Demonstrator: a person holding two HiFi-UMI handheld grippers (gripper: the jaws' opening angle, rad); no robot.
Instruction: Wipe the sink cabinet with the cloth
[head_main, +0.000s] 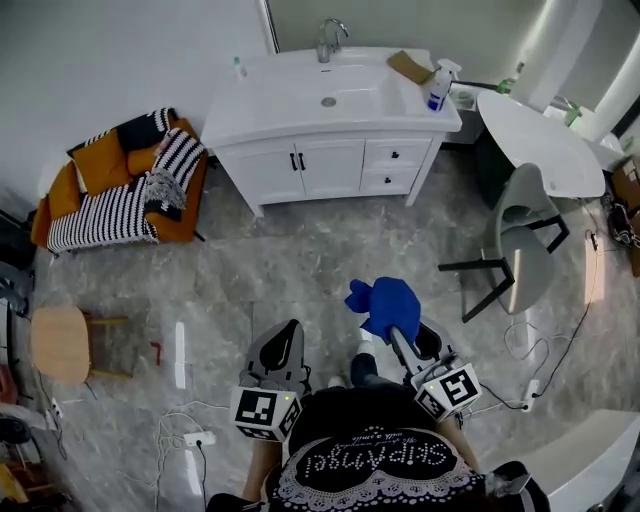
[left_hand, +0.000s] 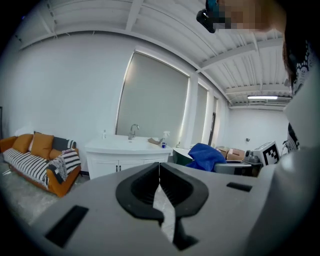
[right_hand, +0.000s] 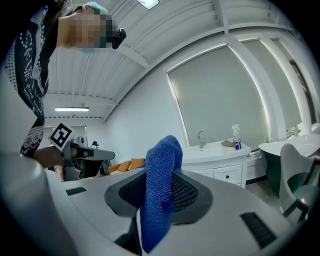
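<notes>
Blue microfibre cloth (head_main: 385, 303) is pinched in the right hand-held gripper (right_hand: 158, 175), fuzzy and bunched, with most of it flopping over the top. The left hand-held gripper (left_hand: 159, 176) has its jaws closed together on nothing. The sink cabinet (head_main: 330, 150) is well apart from both, across the glossy grey stone floor (head_main: 300, 260). My worry: the power strip (head_main: 198, 438) and its loose cable by the feet could trip a step. A wide wipe across that smooth white top might also knock the spray bottle (head_main: 439, 88) over.
</notes>
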